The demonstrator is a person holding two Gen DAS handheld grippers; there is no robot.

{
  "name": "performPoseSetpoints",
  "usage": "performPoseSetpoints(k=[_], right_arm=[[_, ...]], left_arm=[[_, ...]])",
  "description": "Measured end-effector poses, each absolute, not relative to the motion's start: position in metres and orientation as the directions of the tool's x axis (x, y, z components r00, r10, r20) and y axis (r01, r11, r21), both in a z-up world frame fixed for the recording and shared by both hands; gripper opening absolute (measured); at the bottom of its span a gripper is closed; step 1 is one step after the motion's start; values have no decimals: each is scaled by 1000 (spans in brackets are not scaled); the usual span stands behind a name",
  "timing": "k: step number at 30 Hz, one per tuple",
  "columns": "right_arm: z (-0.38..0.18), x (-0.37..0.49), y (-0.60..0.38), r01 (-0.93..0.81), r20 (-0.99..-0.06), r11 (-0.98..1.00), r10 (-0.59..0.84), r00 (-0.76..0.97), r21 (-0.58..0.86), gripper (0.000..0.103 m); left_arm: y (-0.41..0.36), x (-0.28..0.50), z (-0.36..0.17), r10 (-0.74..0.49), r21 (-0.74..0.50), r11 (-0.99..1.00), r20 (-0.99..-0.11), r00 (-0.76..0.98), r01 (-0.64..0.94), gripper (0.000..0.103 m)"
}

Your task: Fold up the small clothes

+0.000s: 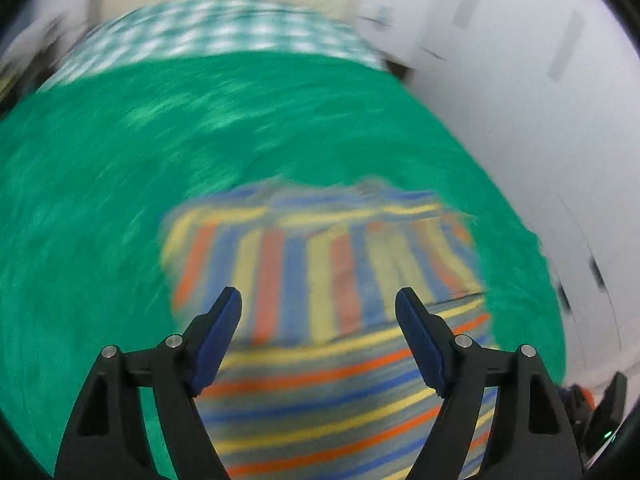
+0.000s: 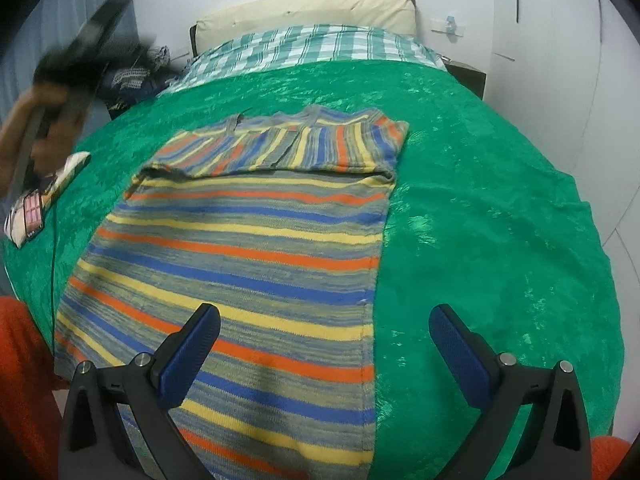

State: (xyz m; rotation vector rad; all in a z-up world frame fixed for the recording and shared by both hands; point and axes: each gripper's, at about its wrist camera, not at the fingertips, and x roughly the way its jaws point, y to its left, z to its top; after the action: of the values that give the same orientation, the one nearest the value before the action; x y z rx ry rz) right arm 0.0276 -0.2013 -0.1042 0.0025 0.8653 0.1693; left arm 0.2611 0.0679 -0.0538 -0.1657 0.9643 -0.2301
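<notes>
A striped knit garment [image 2: 240,260] in blue, yellow, orange and grey lies flat on the green bedspread [image 2: 480,200]. Its far end is folded back over itself, stripes running crosswise [image 2: 288,144]. My right gripper [image 2: 324,316] hovers open over the garment's near right edge, nothing between its fingers. My left gripper [image 1: 318,300] is open too, above the folded far part of the garment [image 1: 320,248], in a blurred view. From the right wrist view it appears as a dark blur [image 2: 80,48] held by a hand at the upper left, away from the garment.
A green checked sheet [image 2: 320,44] and a cream pillow [image 2: 304,12] lie at the bed's head. A dark clothes pile [image 2: 132,80] sits at the far left; a small flat palette and packet [image 2: 36,204] rest on the left edge. White walls [image 2: 560,80] stand to the right.
</notes>
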Motion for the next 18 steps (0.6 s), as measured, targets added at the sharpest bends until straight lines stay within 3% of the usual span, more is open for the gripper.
performPoseSetpoints(k=[7, 18], right_arm=[[-104, 36, -206, -132, -753, 985, 168, 636, 109, 103], [-108, 34, -200, -126, -759, 990, 132, 637, 66, 103]], left_arm=[[191, 165, -118, -111, -206, 968, -864, 490, -143, 82], [192, 92, -138, -133, -271, 943, -841, 524, -195, 84]])
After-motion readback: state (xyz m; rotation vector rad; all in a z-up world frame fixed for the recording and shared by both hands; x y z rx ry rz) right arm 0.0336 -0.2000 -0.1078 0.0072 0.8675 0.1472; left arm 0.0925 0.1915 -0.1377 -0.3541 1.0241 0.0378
